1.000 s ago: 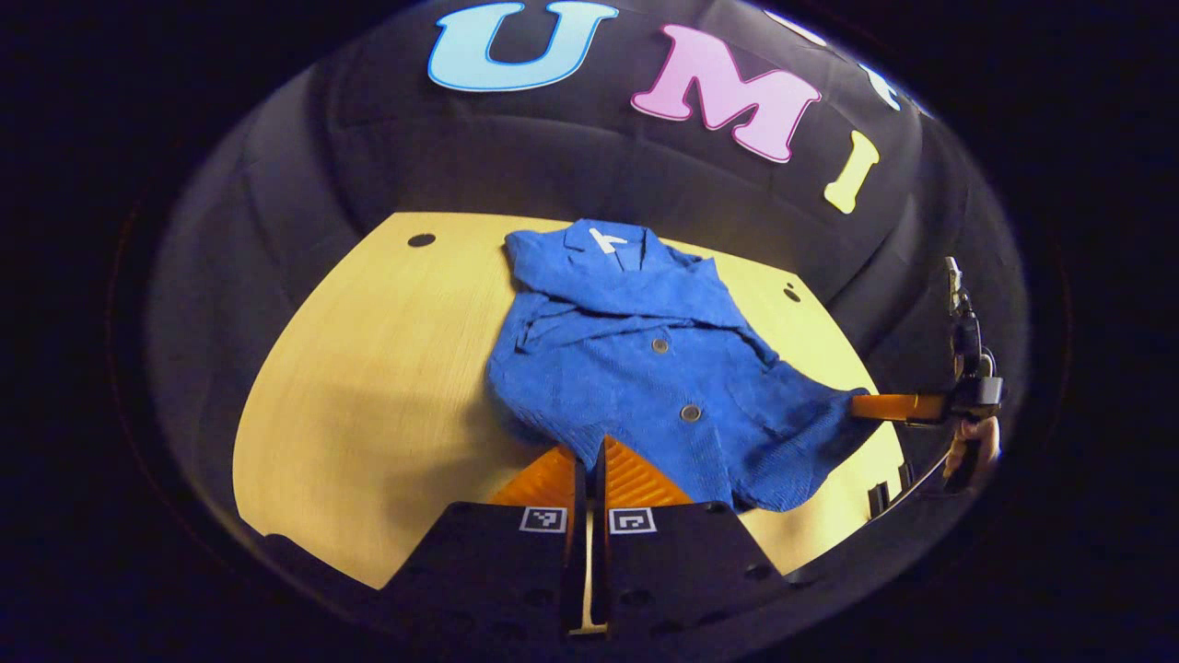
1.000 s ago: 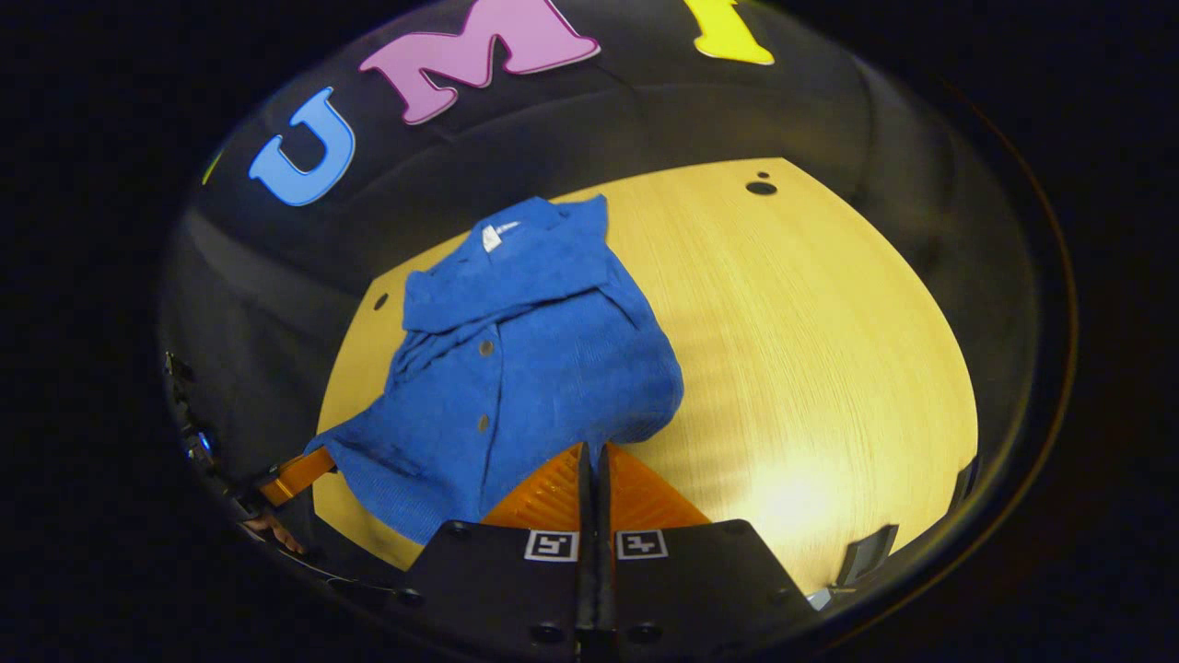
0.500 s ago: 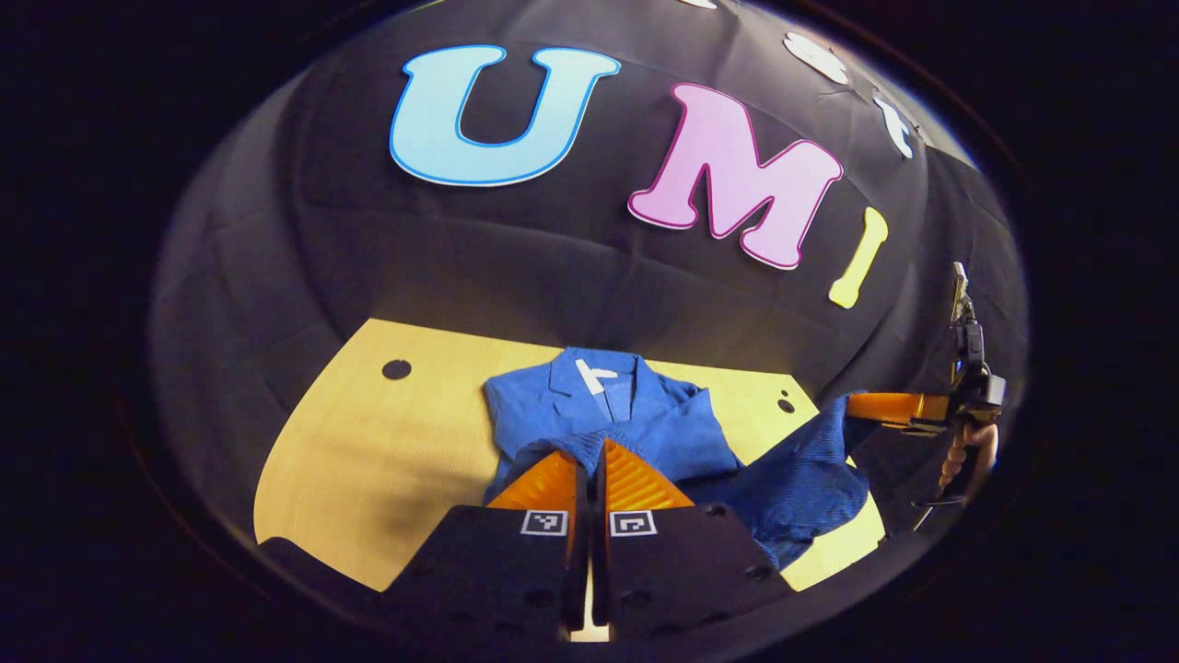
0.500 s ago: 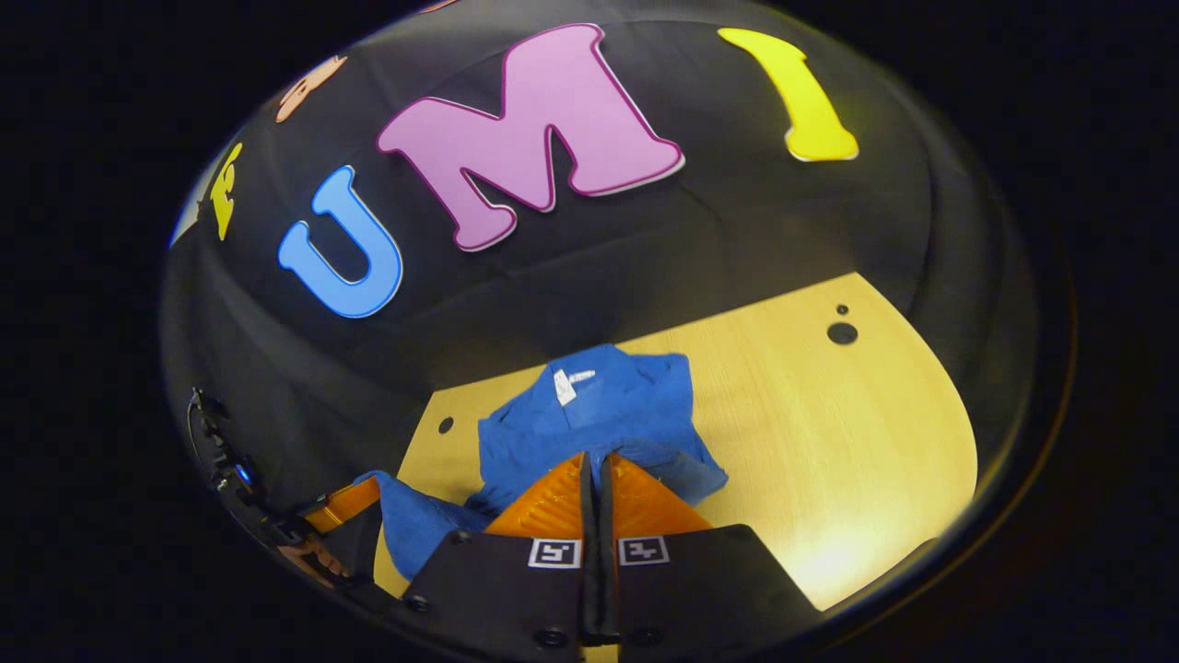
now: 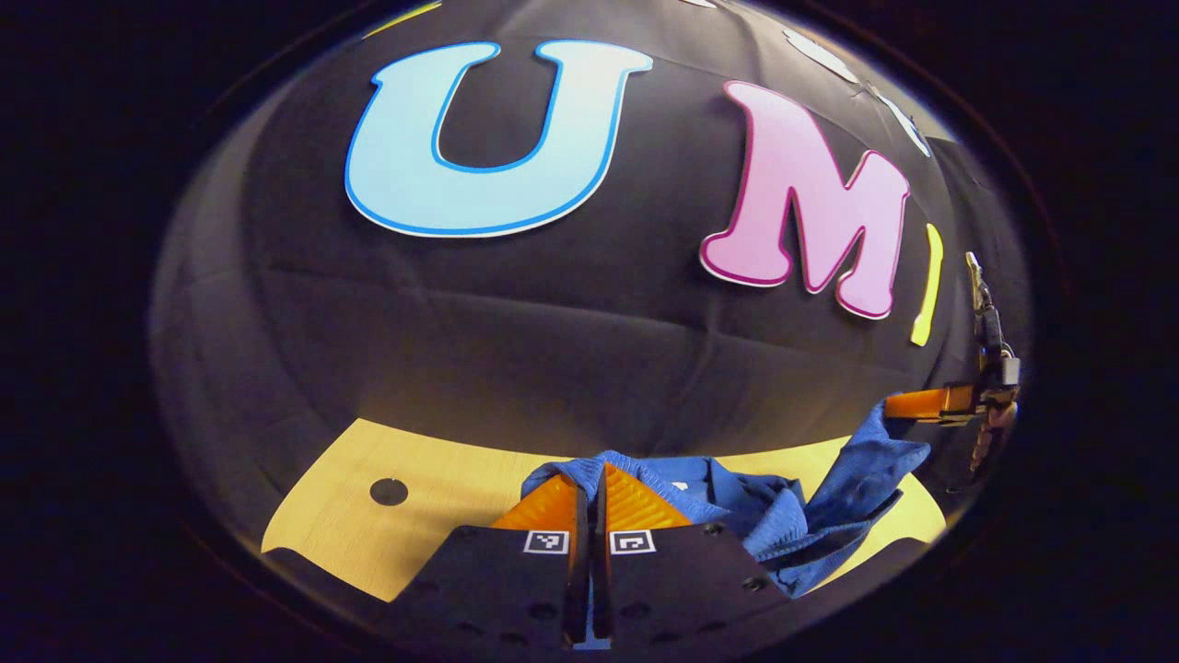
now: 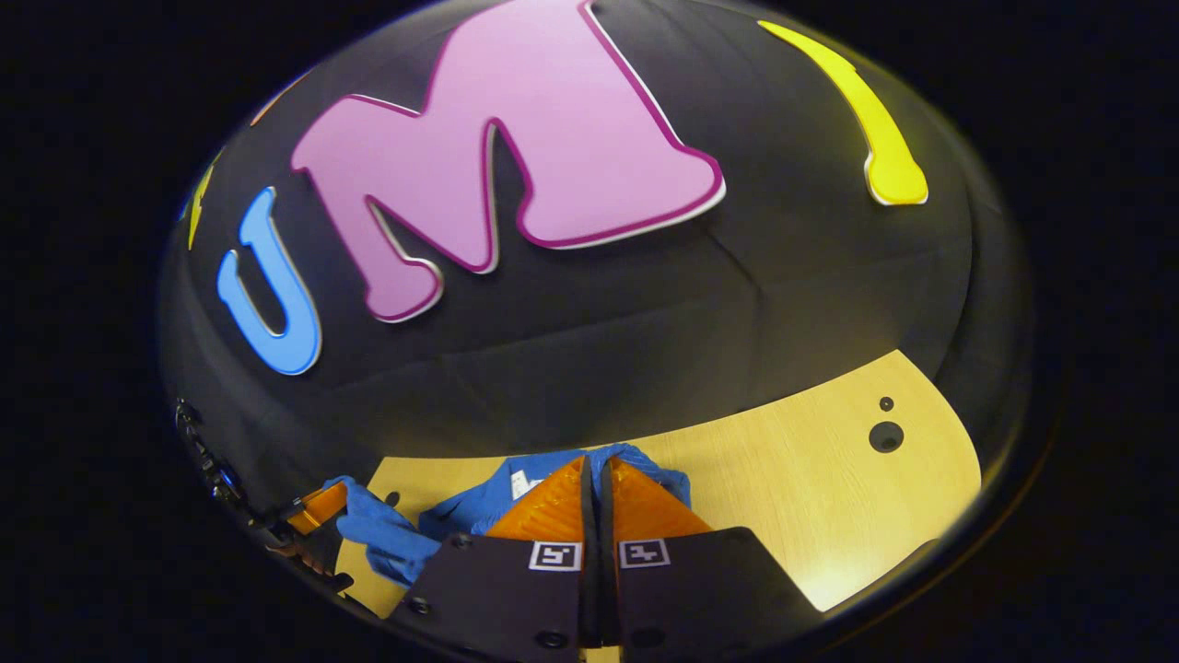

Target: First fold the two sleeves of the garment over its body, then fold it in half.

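Note:
The blue button-up garment (image 5: pixel 774 516) lies bunched on the light wooden table (image 5: pixel 424 516), its lower hem lifted off the surface. My left gripper (image 5: pixel 589 470) is shut on one hem corner, the fabric draping over its fingertips. In the same view my right gripper (image 5: pixel 921 405) pinches the other corner at the far right, cloth hanging from it. The right gripper view has my right gripper (image 6: pixel 594 462) shut on the garment (image 6: pixel 461 505), with the white neck label just left of its fingers. The left gripper (image 6: pixel 318 505) grips blue cloth at the lower left there.
The booth's black cloth wall rises close behind the table's far edge. A dark round hole (image 5: pixel 388 492) sits in the tabletop at the left, another hole (image 6: pixel 886 436) at the right. Bare tabletop (image 6: pixel 811 497) stretches right of the garment. A hand (image 5: pixel 990 433) holds the right gripper.
Both grippers lifted the garment's lower hem and carried it forward toward the collar. The spread-out body has doubled over, and the wall is much nearer.

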A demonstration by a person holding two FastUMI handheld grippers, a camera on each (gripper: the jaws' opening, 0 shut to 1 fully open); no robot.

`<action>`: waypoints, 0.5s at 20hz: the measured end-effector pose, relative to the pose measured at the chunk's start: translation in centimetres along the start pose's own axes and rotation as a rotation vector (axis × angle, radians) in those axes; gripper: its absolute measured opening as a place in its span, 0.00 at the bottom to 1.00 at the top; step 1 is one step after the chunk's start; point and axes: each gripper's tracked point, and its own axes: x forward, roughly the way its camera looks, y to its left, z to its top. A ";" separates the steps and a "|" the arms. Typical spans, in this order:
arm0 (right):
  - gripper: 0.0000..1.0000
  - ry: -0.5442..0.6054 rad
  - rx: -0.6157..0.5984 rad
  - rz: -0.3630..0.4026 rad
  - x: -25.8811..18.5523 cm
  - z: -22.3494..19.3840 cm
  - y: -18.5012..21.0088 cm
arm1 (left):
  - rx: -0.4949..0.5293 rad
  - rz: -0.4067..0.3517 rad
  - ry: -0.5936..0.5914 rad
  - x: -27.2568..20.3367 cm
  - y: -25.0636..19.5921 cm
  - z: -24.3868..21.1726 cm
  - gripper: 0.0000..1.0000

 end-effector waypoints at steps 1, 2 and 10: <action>0.01 -0.016 -0.003 -0.015 1.6 -0.2 -0.9 | 0.006 0.007 -0.016 1.6 0.5 -0.9 0.00; 0.00 -0.034 -0.017 -0.032 3.0 -0.5 -1.8 | 0.013 -0.009 -0.021 3.2 0.5 -1.7 0.02; 0.15 -0.063 -0.167 -0.121 8.9 -4.7 -6.0 | 0.109 0.078 -0.036 9.0 2.2 -5.6 0.27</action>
